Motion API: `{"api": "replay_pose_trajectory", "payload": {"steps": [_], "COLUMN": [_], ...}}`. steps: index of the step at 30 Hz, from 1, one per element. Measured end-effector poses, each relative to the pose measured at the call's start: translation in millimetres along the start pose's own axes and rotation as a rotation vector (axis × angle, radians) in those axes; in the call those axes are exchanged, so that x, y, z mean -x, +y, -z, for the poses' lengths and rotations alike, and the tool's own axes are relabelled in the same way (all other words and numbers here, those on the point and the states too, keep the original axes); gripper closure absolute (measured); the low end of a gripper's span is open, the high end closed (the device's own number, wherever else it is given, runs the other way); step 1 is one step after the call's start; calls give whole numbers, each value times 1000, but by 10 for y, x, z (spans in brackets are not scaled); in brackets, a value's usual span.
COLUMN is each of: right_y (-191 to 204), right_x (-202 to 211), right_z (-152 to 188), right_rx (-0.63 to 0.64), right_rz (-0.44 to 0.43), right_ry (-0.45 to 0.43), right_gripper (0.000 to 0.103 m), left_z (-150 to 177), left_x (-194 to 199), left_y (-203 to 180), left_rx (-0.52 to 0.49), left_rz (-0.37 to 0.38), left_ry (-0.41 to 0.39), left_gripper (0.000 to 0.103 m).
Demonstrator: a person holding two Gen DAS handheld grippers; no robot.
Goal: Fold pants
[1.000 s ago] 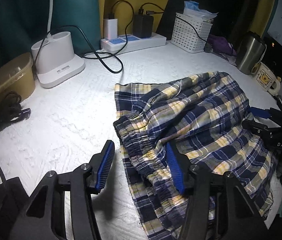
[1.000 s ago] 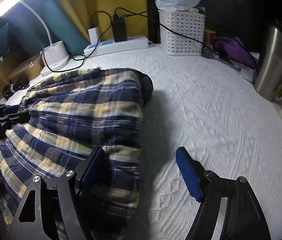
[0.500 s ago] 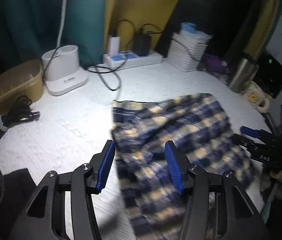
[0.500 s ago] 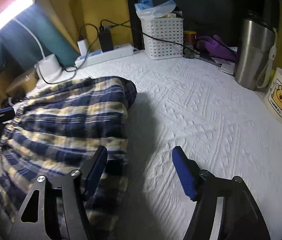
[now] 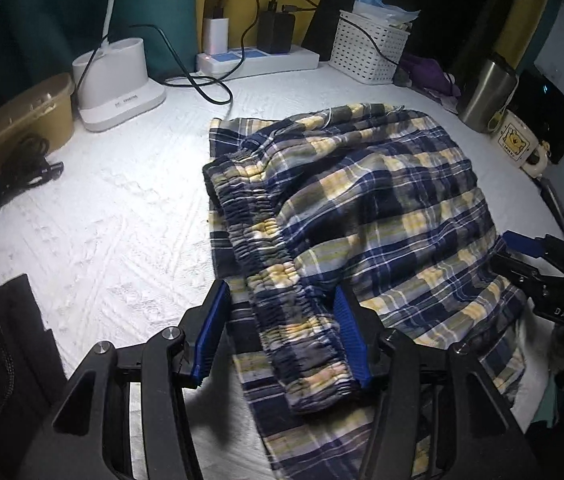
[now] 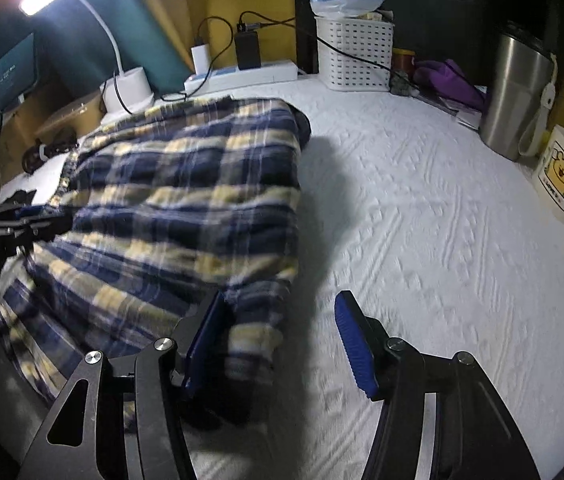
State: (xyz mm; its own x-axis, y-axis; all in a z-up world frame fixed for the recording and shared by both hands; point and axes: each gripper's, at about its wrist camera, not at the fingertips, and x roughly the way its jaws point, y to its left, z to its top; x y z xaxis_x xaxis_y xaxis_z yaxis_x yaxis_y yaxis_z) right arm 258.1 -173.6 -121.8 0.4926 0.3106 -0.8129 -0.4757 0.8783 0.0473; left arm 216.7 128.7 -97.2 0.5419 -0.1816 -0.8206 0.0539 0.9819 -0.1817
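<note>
The plaid pants [image 5: 361,216] lie bunched in a loose fold on the white quilted tabletop [image 5: 122,240], waistband toward the left side, and both tools are in at the near edge. The left gripper [image 5: 282,340] has its jaws spread, straddling the gathered elastic waistband [image 5: 266,264] with a blue pad on either side of it, nothing pinched yet. Over on the other flank, the right gripper [image 6: 278,344] also shows its jaws spread wide; the left pad sits against the folded side edge of the cloth, the right pad hangs over bare tabletop.

This looks like the set-up for the next fold. To do it well, each tool should close on every layer at its corner, not just the top sheet, or the under-layer will trail behind. The right gripper probably needs to shift further onto the fabric before it bites. Both corners should then rise together and travel level, so the crease lands straight. The steel tumbler [image 6: 517,92] and bear mug [image 6: 561,178] stand well apart to the right, with the charger cables [image 5: 202,84] at the back; a low, short carry keeps clear of them.
</note>
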Motion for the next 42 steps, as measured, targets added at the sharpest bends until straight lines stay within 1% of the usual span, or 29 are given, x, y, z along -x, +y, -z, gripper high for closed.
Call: {"api": "replay_pose_trajectory", "payload": {"steps": [2, 3, 11, 13, 16, 19, 20, 21, 23, 24, 25, 27, 29, 31, 38, 42], "right_y": [-3, -5, -33, -42, -64, -85, -94, -105, -152, -177, -201, -254, -304, -337, -466, -503], "right_x": [26, 29, 102, 120, 132, 133, 132, 130, 136, 144, 150, 171, 195, 205, 157, 64], "right_z": [44, 54, 170, 197, 212, 209, 206, 204, 181, 171, 158, 115, 50, -14, -313, -514], "right_rx": [5, 6, 0, -1, -8, -12, -13, -12, -19, -28, -35, -43, -51, -52, -36, -29], "right_rz": [11, 14, 39, 43, 43, 31, 24, 17, -8, -16, -17, -15, -22, -23, -28, -37], "right_ry": [-4, -6, -20, -22, -22, -16, -15, -15, -16, -21, -29, -50, -70, -86, -136, -153], "right_gripper": [44, 44, 44, 44, 44, 43, 43, 43, 42, 38, 34, 34, 32, 27, 26, 26], "left_z": [1, 4, -8, -13, -14, -13, -22, -35, -75, -97, -129, -184, -223, -270, -399, -515], "left_x": [-9, -17, -56, -53, -31, -12, 21, 86, 262, 324, 382, 410, 369, 252, -133, -242], "left_y": [-2, 3, 113, 167, 296, 292, 278, 262, 224, 208, 197, 190, 190, 184, 182, 187], "left_rx": [-21, -30, -42, -25, 29, 32, 38, 45, 52, 55, 61, 66, 67, 66, 53, 41], "left_rz": [-9, -17, -5, -3, 20, 19, 8, 4, 24, 29, 30, 36, 35, 30, 36, 52], "left_ry": [-3, -3, -13, -14, -16, -8, -7, -19, -76, -96, -112, -125, -120, -97, -38, -26], "left_gripper": [47, 44, 41, 38, 37, 36, 36, 37, 37, 36, 36, 36, 36, 36, 34, 34]}}
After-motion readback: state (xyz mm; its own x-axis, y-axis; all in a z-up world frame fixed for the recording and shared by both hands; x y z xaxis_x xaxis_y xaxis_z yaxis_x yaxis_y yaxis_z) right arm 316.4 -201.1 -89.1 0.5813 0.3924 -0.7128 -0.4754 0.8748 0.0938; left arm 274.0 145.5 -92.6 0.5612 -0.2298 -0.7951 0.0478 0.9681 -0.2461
